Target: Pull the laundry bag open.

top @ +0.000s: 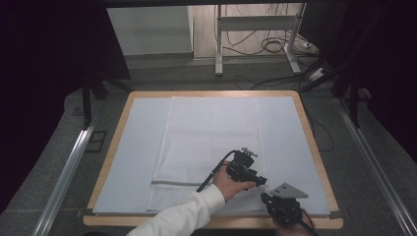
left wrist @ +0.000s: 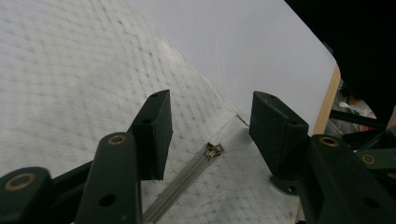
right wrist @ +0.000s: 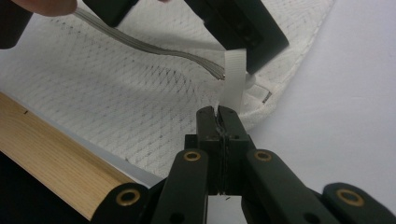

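Note:
A white mesh laundry bag (top: 206,142) lies flat on a white mat (top: 290,147), with a grey zipper (top: 172,183) running across near its front end. My left gripper (top: 259,181), held by a hand in a white sleeve, hovers over the bag's front right corner. In the left gripper view it (left wrist: 210,126) stands open, the zipper's metal puller (left wrist: 213,150) lying on the mesh between and below its jaws. My right gripper (top: 266,197) sits at the table's front edge. Its jaws (right wrist: 218,114) are shut on a white fabric tab (right wrist: 233,74) at the bag's corner.
The mat covers a wooden table top whose rim (top: 314,142) shows all round; the front wooden edge (right wrist: 51,154) is close under my right gripper. Metal rails (top: 69,162) flank the table. A desk frame (top: 219,44) and floor cables (top: 275,46) stand behind.

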`<state>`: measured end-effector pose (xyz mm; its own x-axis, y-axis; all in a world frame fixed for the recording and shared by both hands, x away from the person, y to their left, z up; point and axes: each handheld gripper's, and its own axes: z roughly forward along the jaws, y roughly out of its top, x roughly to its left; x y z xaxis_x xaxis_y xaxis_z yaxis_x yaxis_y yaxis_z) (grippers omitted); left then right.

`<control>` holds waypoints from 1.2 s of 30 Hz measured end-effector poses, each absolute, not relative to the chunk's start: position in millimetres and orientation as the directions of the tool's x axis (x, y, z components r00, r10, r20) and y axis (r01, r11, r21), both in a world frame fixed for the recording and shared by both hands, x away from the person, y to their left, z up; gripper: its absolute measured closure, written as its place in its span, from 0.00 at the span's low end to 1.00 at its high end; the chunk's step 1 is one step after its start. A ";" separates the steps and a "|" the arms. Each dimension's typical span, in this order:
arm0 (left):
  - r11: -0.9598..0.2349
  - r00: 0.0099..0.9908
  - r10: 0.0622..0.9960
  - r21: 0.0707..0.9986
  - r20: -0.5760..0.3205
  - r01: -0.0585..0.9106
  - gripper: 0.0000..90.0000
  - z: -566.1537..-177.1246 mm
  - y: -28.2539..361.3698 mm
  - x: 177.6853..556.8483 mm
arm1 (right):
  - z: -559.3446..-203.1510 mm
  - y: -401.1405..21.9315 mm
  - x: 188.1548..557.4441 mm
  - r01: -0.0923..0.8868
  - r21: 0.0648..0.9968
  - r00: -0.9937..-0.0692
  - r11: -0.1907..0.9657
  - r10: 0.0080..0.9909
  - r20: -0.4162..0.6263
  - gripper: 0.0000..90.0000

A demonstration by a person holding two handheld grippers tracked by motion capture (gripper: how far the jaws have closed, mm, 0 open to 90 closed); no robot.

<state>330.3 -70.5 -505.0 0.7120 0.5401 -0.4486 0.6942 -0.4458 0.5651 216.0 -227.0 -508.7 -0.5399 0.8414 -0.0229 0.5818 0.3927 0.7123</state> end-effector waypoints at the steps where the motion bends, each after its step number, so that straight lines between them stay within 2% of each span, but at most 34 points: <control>1: -0.459 0.716 0.537 0.558 -0.445 0.691 0.54 -506.0 -72.4 327.9 | -509.5 -226.8 215.9 0.585 0.708 -0.539 0.395 0.842 -0.024 0.98; 7: -0.485 0.728 0.551 0.554 -0.408 0.677 0.55 -508.9 -76.1 324.7 | -509.5 -225.7 215.9 0.578 0.707 -0.543 0.408 0.839 -0.040 0.98; 12: -0.489 0.730 0.551 0.553 -0.403 0.675 0.60 -510.6 -75.4 322.7 | -509.5 -225.6 215.7 0.578 0.704 -0.544 0.413 0.838 -0.044 0.98; 13: -0.488 0.733 0.547 0.557 -0.405 0.672 0.66 -510.0 -74.0 321.1 | -510.1 -225.8 216.0 0.579 0.704 -0.543 0.412 0.839 -0.044 0.98; 22: -0.508 0.743 0.516 0.546 -0.427 0.666 0.82 -510.5 -70.0 316.8 | -509.4 -225.6 216.0 0.577 0.706 -0.544 0.412 0.838 -0.044 0.98; 31: -0.486 0.730 0.519 0.548 -0.445 0.680 0.88 -510.2 -68.6 321.2 | -509.4 -225.8 215.9 0.574 0.707 -0.546 0.414 0.837 -0.046 0.98; 36: -0.513 0.737 0.537 0.535 -0.410 0.671 0.90 -512.1 -65.9 320.7 | -509.1 -225.6 216.2 0.572 0.708 -0.547 0.414 0.836 -0.047 0.98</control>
<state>320.7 -65.9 -512.1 0.7374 0.5371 -0.4096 0.6710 -0.5132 0.5351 216.2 -225.6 -509.1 -0.5470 0.8358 -0.0466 0.5722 0.4140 0.7079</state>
